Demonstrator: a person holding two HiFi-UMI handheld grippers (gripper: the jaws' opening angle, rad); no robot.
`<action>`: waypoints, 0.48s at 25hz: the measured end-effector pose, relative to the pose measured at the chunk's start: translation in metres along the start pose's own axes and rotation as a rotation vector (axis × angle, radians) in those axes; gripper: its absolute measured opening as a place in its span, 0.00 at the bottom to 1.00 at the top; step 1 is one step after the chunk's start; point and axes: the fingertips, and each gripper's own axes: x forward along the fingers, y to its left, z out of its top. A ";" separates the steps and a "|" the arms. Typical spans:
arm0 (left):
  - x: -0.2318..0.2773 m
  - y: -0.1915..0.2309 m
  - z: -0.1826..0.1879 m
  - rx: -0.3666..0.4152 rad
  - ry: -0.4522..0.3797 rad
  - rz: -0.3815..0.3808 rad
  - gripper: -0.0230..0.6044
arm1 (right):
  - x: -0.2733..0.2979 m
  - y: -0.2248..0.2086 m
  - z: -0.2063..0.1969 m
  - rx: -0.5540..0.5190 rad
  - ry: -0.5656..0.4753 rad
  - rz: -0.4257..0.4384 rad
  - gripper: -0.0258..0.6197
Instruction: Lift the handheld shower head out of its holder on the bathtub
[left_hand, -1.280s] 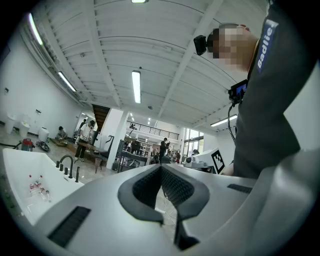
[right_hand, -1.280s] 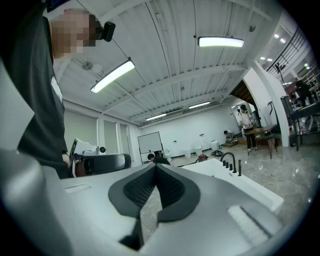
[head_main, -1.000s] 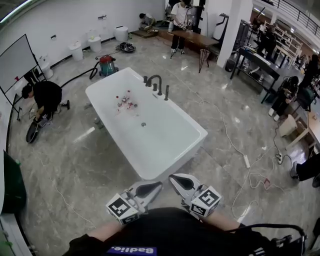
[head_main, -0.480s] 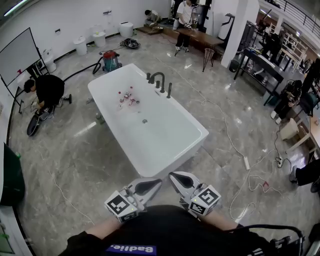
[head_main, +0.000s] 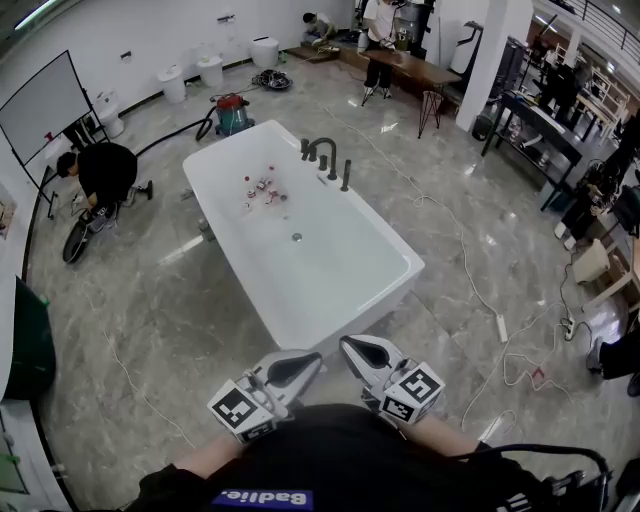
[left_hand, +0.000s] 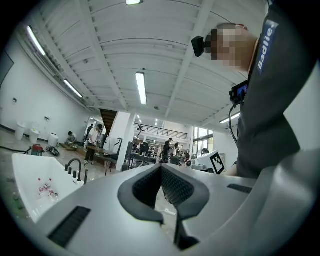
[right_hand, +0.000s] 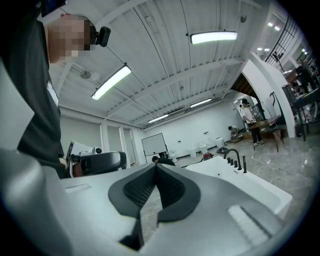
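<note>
A white bathtub (head_main: 330, 300) stands on the grey floor ahead of me. On its far right rim is a dark faucet set (head_main: 320, 152), and beside it the slim dark handheld shower head (head_main: 346, 175) stands upright in its holder. The shower head also shows small in the left gripper view (left_hand: 85, 176) and in the right gripper view (right_hand: 244, 163). My left gripper (head_main: 312, 360) (left_hand: 161, 170) and right gripper (head_main: 347, 346) (right_hand: 156, 168) are close to my body, well short of the tub. Both are shut with nothing in them.
Small red and white items (head_main: 265, 188) lie in the tub near the drain (head_main: 297, 237). A person (head_main: 105, 170) crouches at the left by a whiteboard (head_main: 45, 105). A vacuum (head_main: 232, 112) stands behind the tub. Cables and a power strip (head_main: 500, 326) lie on the floor at the right.
The bathtub has drawn a little nearer in the head view as I moved toward it. Both grippers stay shut and held in front of my body.
</note>
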 end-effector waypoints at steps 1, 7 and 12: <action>0.003 0.003 0.000 0.000 -0.003 0.004 0.04 | 0.002 -0.005 -0.001 0.001 0.006 0.003 0.04; 0.018 0.053 -0.001 -0.017 -0.019 0.012 0.04 | 0.038 -0.043 -0.006 0.004 0.040 -0.005 0.04; 0.028 0.135 0.012 -0.036 -0.016 -0.020 0.04 | 0.104 -0.086 0.002 -0.012 0.049 -0.058 0.04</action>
